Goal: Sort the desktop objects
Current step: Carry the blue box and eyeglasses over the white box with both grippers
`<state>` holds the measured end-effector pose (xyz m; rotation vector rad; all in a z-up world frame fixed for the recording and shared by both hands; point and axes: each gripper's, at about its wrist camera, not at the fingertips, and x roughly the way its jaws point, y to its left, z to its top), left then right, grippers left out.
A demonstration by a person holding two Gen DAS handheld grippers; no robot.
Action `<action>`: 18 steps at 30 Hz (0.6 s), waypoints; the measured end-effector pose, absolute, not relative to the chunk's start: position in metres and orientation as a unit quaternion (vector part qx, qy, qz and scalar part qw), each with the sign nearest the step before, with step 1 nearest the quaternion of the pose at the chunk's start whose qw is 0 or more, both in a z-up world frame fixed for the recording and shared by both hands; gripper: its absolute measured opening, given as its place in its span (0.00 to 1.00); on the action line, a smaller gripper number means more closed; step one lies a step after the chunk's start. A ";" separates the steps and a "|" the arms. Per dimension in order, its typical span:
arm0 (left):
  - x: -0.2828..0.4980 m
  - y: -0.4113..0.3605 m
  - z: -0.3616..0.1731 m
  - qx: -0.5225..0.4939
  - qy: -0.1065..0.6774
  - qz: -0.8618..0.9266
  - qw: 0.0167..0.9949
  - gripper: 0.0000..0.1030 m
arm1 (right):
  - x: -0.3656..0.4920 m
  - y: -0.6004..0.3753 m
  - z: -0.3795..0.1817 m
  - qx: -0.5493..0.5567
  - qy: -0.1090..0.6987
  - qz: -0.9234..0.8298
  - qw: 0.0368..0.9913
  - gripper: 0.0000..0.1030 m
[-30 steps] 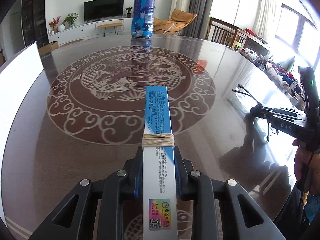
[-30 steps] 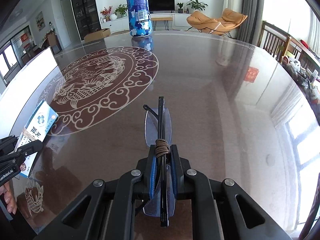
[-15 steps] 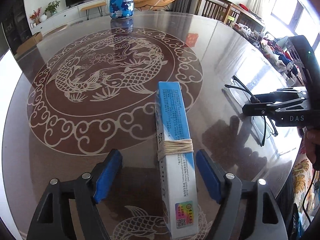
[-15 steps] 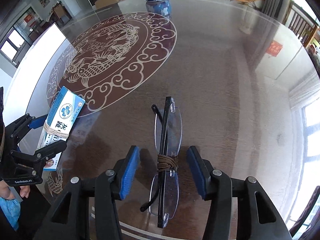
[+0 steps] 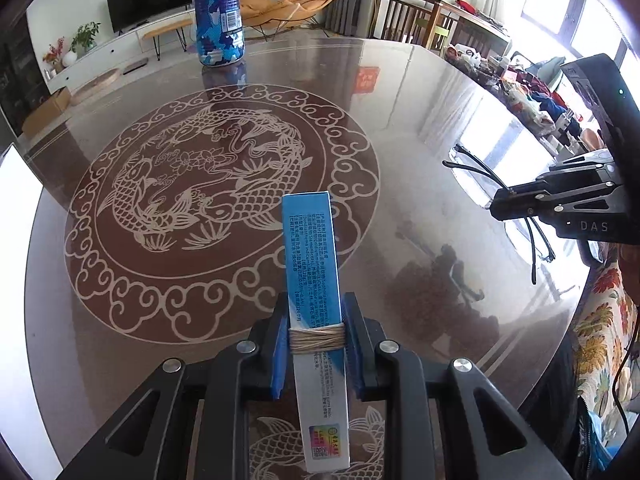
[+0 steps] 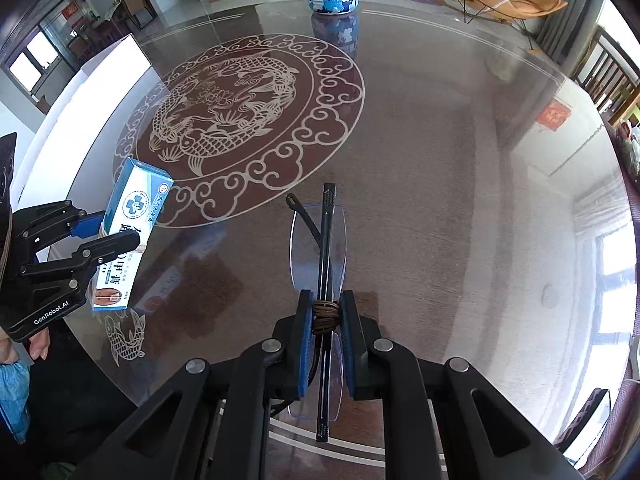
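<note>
The left gripper point(image 5: 315, 344) is clamped on a long, narrow box point(image 5: 314, 280), blue pads pressing both of its narrow sides right at the band of pale string point(image 5: 317, 338) wound around it. Its jaws have just been closing, with the box between them. The box's long axis runs straight out along the fingers, far end pointing toward the carp medallion point(image 5: 208, 200) in the middle of the round glossy table point(image 5: 420, 128). It's blue and white with fine printed text down the edge and a small holographic sticker near the back end. From the right wrist camera the same box point(image 6: 132, 232) shows its broad white face with a blue round logo and big dark characters, and it's held tilted, clear of the tabletop near the table's edge.

The right gripper point(image 6: 325, 320) is pinched shut on a folded pair of rimless glasses point(image 6: 320, 248), gripping at a wrap of brown cord point(image 6: 325, 316) around the middle. Its jaws have also just been closing on them. The glasses stand on edge, long axis along the fingers, clear lenses fore and aft of the pads, black temple arms running down the centre with one curved tip poking out at the far end.

A blue camo-print can point(image 5: 216, 12) stands upright at the far side of the table, well apart from both.
</note>
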<state>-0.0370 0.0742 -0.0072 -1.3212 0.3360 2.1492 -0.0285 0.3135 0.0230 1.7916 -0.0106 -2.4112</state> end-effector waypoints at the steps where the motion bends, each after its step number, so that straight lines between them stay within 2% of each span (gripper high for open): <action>1: -0.037 0.068 -0.002 -0.493 0.121 0.810 0.293 0.24 | -0.029 0.312 0.027 0.594 -0.005 -0.801 0.071 0.14; 10: -0.044 -0.029 0.065 -0.449 0.053 0.852 0.265 0.24 | -0.052 0.249 0.084 0.551 -0.006 -0.825 0.126 0.14; 18: -0.062 -0.181 0.150 -0.400 0.014 0.901 0.167 0.24 | -0.102 0.114 0.140 0.502 0.009 -0.835 0.225 0.14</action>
